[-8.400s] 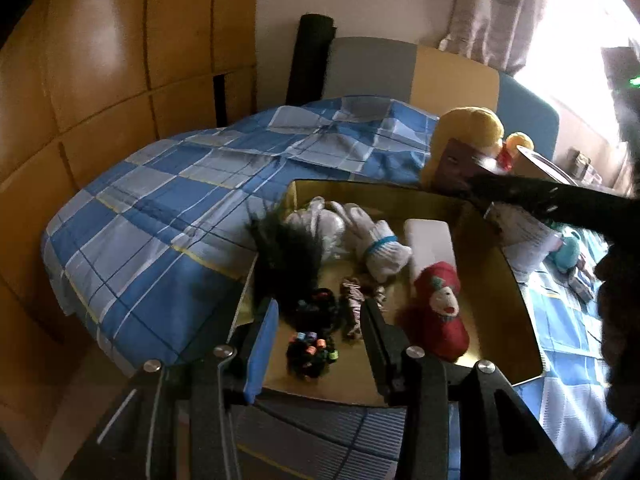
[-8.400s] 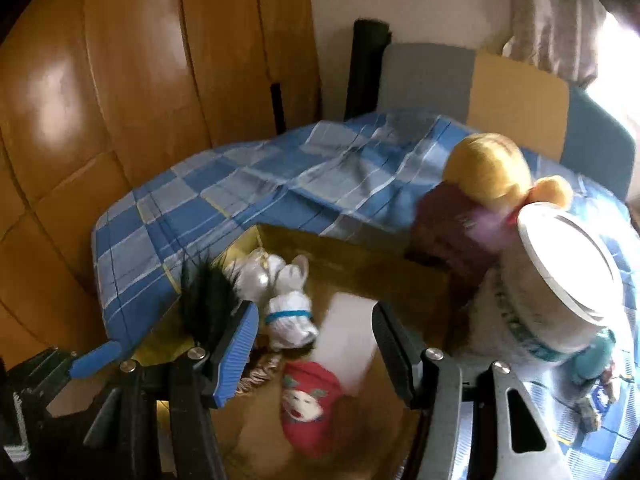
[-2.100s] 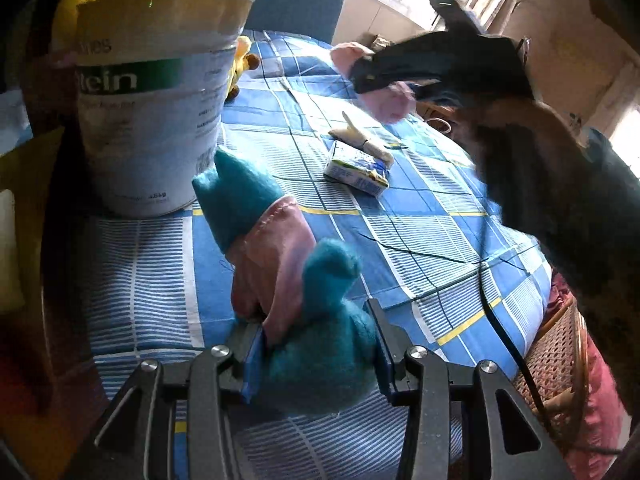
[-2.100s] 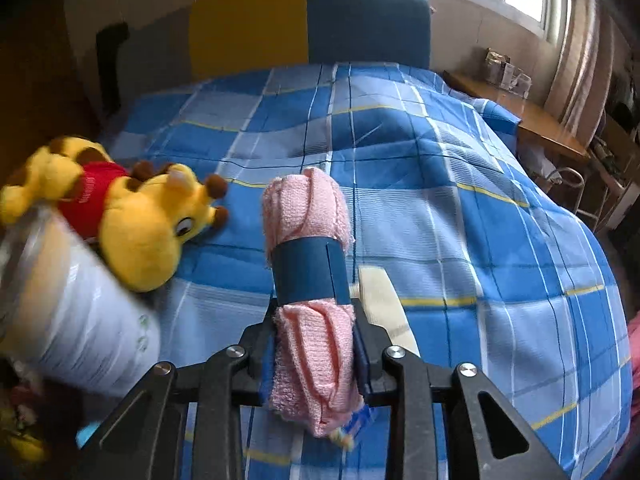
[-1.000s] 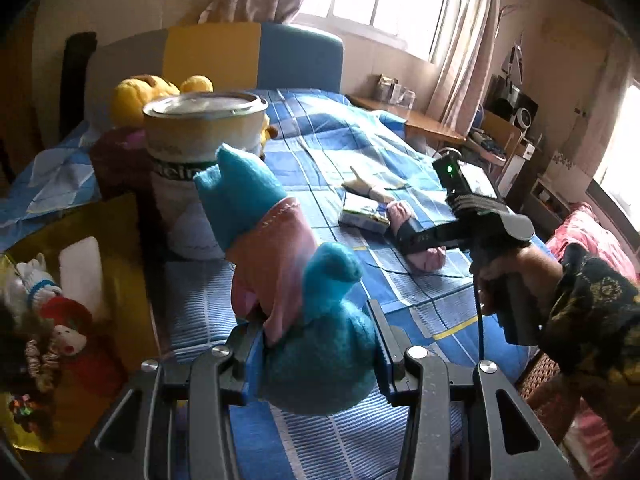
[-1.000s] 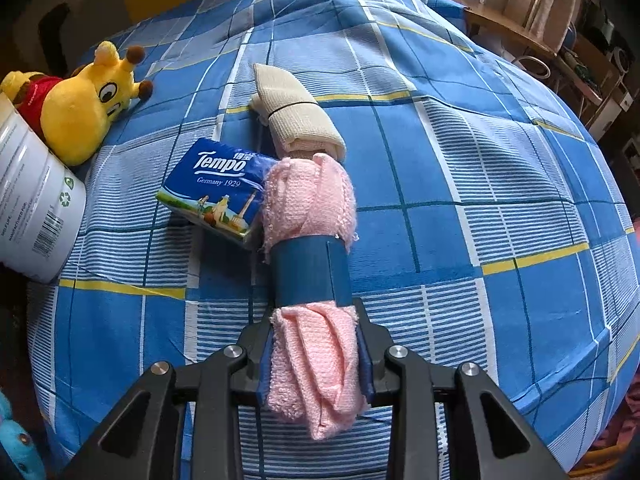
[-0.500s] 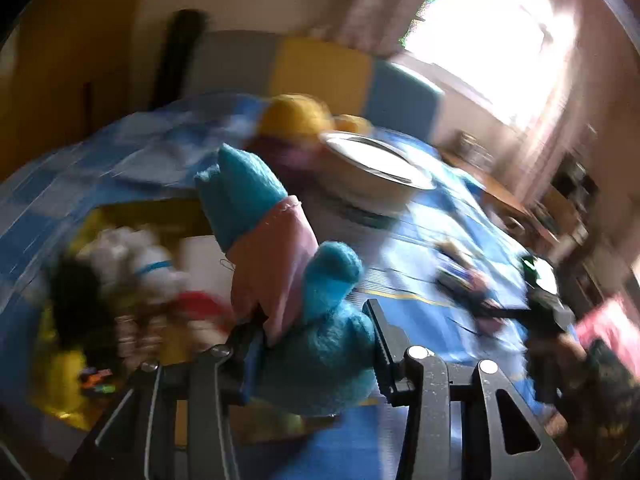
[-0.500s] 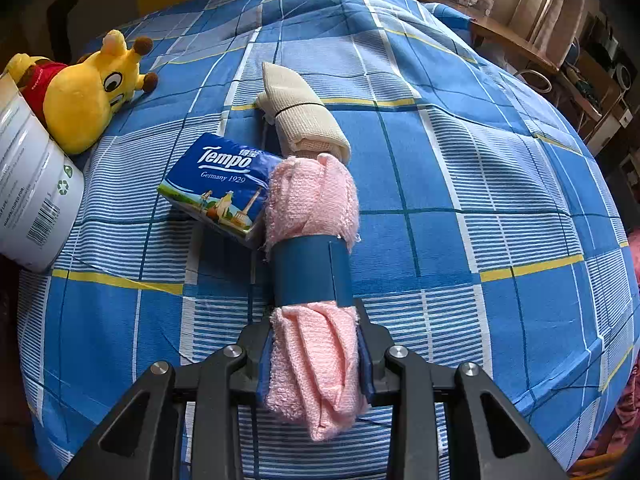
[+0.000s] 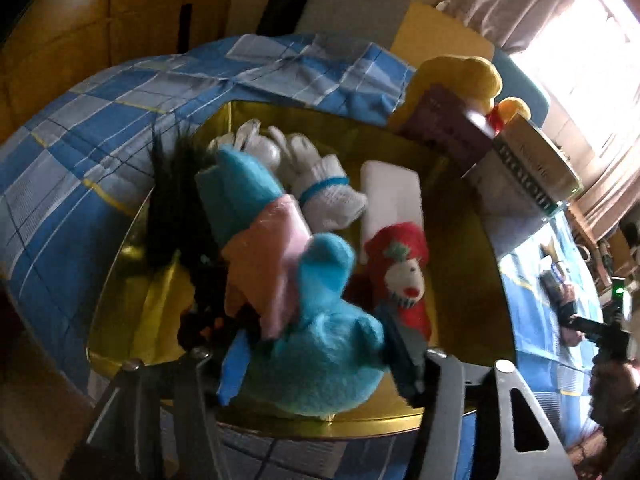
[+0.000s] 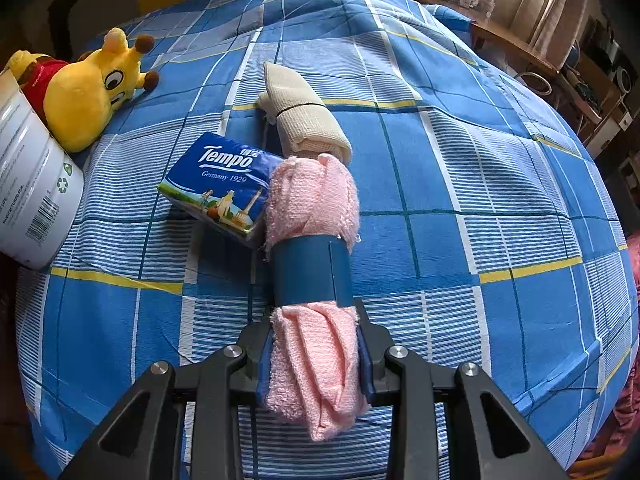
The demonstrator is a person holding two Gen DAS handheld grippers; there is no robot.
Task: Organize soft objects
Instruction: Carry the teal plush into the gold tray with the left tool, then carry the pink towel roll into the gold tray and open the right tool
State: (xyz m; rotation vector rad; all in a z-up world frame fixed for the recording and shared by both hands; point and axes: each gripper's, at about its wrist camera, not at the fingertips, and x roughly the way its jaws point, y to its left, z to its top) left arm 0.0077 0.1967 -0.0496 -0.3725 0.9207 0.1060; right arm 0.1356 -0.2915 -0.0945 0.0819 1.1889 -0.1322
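A blue and pink plush toy sits between the jaws of my left gripper, above the gold box. The jaws are opening and the pads look clear of the toy. The box holds white gloves, a red plush, a white pad and a black furry thing. My right gripper is shut on a pink towel roll with a blue band, held low over the bed.
A blue tissue pack and a beige roll lie on the blue plaid bedcover just beyond the towel. A yellow plush and a white tin stand at the left, beside the box.
My left gripper swung with the plush toy from over the bed to above the gold box, rolled, and its jaws widened. The right gripper and towel stayed put.
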